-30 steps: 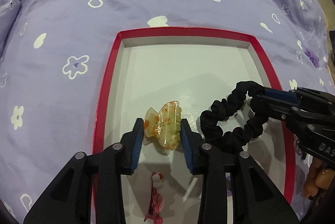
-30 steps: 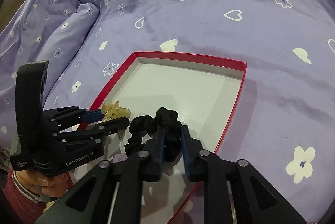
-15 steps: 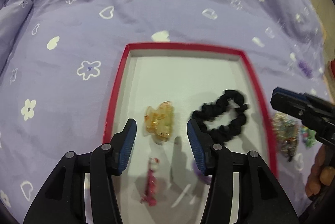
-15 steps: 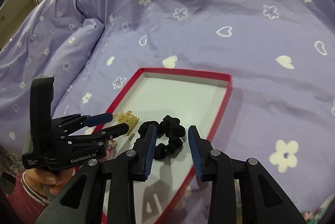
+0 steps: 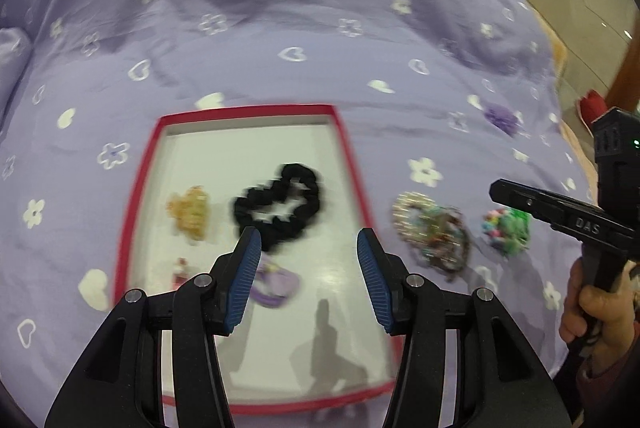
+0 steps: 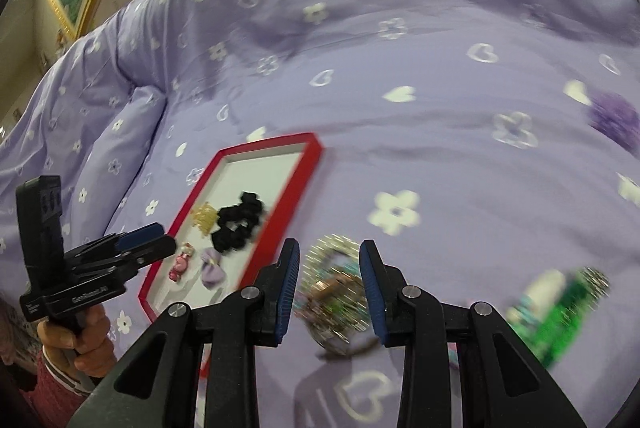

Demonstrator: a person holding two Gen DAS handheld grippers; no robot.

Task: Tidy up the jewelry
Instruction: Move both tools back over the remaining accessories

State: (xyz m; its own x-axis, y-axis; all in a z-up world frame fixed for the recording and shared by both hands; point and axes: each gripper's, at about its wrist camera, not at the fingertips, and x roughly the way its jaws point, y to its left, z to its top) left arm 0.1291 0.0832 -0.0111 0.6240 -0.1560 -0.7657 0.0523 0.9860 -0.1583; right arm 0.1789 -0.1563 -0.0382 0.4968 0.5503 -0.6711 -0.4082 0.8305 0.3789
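L claw (image 5: 309,242): apart, nothing between, over red tray (image 5: 352,164).
R claw (image 6: 329,262): apart, empty, above bracelet pile (image 6: 334,292) on bedspread (image 6: 400,48).
Tray: black scrunchie (image 5: 280,208) center; amber hair clip (image 5: 190,212) at its 9 o'clock.

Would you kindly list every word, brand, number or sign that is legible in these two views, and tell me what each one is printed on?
"DAS": on the side of the right gripper, in the left wrist view; the lettering runs on out of sight.
White brand lettering on the body of the left gripper, in the right wrist view: too blurred to read.
A smaller white label at that gripper's rear corner: too small to read.
Nothing readable elsewhere; the bedspread bears only flowers and hearts.
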